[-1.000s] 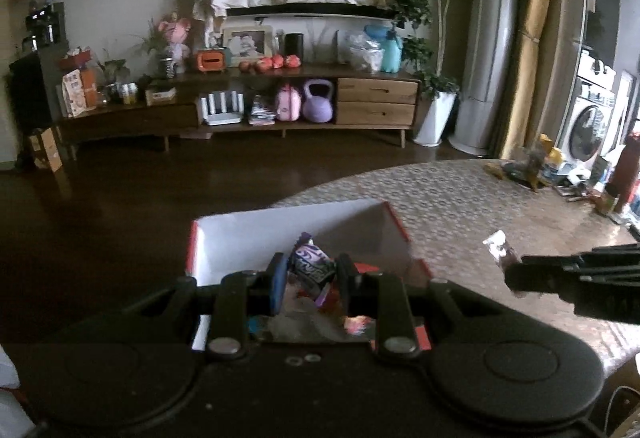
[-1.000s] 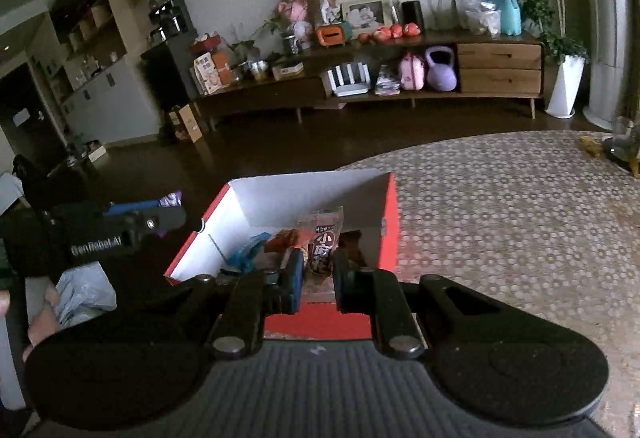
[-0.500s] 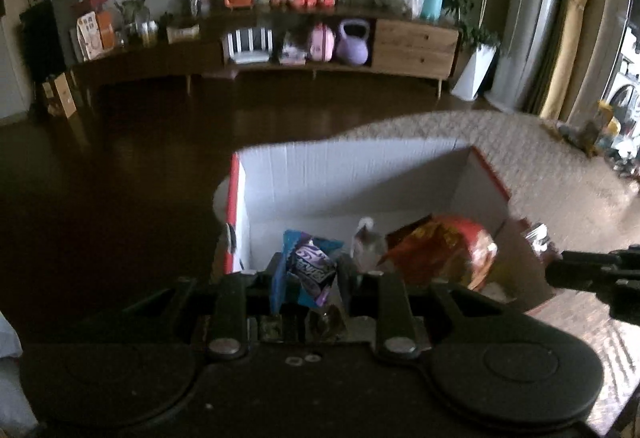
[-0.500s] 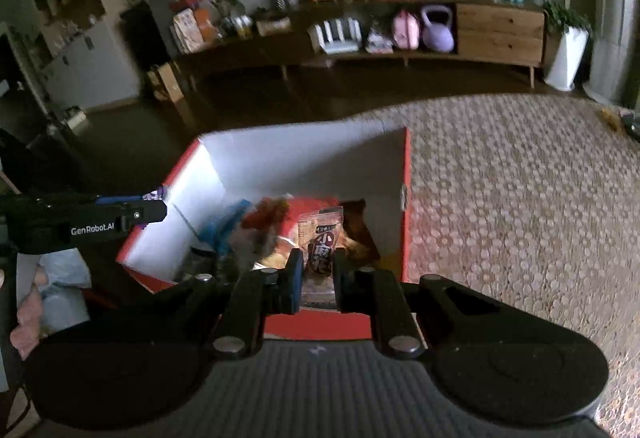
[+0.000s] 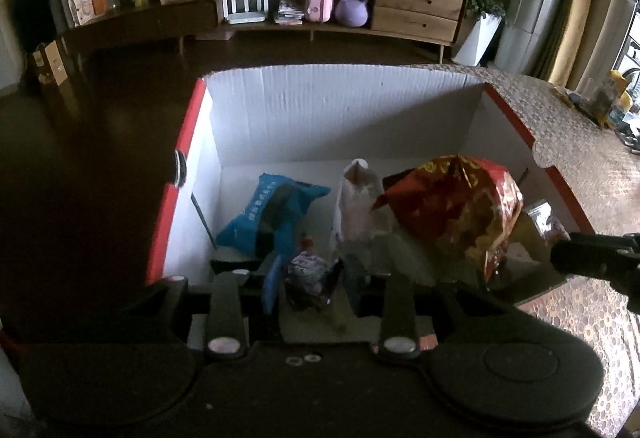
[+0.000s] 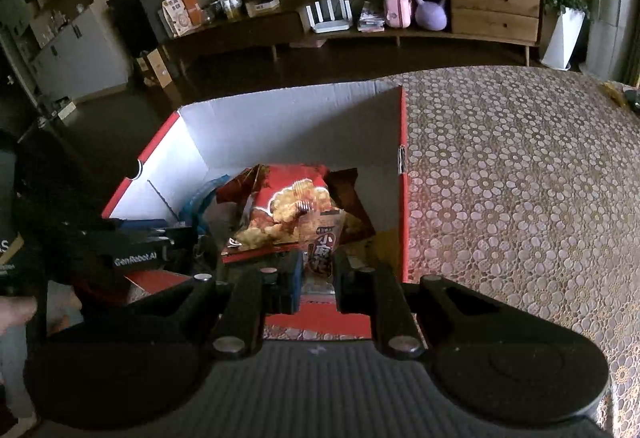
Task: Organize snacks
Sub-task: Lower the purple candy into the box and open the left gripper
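Observation:
A cardboard box (image 5: 340, 117), red outside and white inside, holds a blue packet (image 5: 272, 213), a pale clear packet (image 5: 360, 205) and a big red chips bag (image 5: 452, 209). My left gripper (image 5: 310, 280) hangs over the box's near left corner. Its jaws are opening, and a small purple snack packet (image 5: 308, 274) sits loose between them. My right gripper (image 6: 316, 270) is over the near right part of the box (image 6: 280, 125), shut on a small red-brown snack packet (image 6: 323, 252) that touches the chips bag (image 6: 288, 209). Each gripper shows at the edge of the other's view.
The box stands at the edge of a table with a patterned lace cloth (image 6: 520, 197); dark floor lies beyond it. Small items crowd the table's far right edge (image 5: 608, 105). A long sideboard (image 6: 400, 17) lines the far wall. A person's hand (image 6: 16, 310) shows at the left.
Both grippers have sunk toward the box and tipped downward. The left jaws have widened, and the purple packet now sits lower between them. The right gripper still grips its packet.

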Tool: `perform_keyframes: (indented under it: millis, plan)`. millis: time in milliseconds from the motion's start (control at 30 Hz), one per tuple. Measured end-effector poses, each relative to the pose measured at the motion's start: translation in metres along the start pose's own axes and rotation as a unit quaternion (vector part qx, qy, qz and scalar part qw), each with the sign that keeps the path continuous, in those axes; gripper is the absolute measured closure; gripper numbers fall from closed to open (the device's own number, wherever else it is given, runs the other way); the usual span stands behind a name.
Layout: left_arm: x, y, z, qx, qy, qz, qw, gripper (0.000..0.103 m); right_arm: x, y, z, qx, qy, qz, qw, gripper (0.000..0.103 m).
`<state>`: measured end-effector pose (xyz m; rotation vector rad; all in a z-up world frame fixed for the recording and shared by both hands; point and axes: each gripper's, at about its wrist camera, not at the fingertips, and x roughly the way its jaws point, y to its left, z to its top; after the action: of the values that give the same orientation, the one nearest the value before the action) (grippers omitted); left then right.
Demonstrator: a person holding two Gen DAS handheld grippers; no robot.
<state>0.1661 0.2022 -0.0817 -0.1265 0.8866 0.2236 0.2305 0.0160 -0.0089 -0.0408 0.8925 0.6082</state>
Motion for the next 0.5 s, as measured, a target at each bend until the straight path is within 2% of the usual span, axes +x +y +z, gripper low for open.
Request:
perform_keyframes:
  millis: [33,100,167,267,400,500]
  plan:
    - [0.000,0.000,0.001,0.000,-0.001,0.001,1.0000,0.062,-0.001,0.000,0.000,0.001,-0.001,0.001,1.000,0.088]
    - [-0.003,-0.003,0.000,0.002,-0.008,0.002,1.0000,0.040,-0.002,0.001,-0.001,0.003,-0.005,0.005,1.000,0.087]
    - [-0.007,-0.008,-0.001,0.007,-0.020,0.005,0.9998,0.028,-0.003,0.000,-0.002,0.007,-0.005,0.012,1.000,0.087]
    - [-0.014,-0.011,-0.003,0.009,-0.026,0.003,0.9996,0.025,-0.005,0.001,-0.004,0.008,-0.009,0.015,1.000,0.087]
    - [-0.025,-0.011,-0.005,0.006,-0.039,0.004,0.9992,0.012,-0.008,0.000,-0.004,0.014,-0.013,0.021,1.000,0.082]
    - [-0.033,-0.010,-0.006,0.005,-0.046,0.001,0.9989,0.008,-0.012,0.002,-0.006,0.012,-0.020,0.028,0.999,0.067]
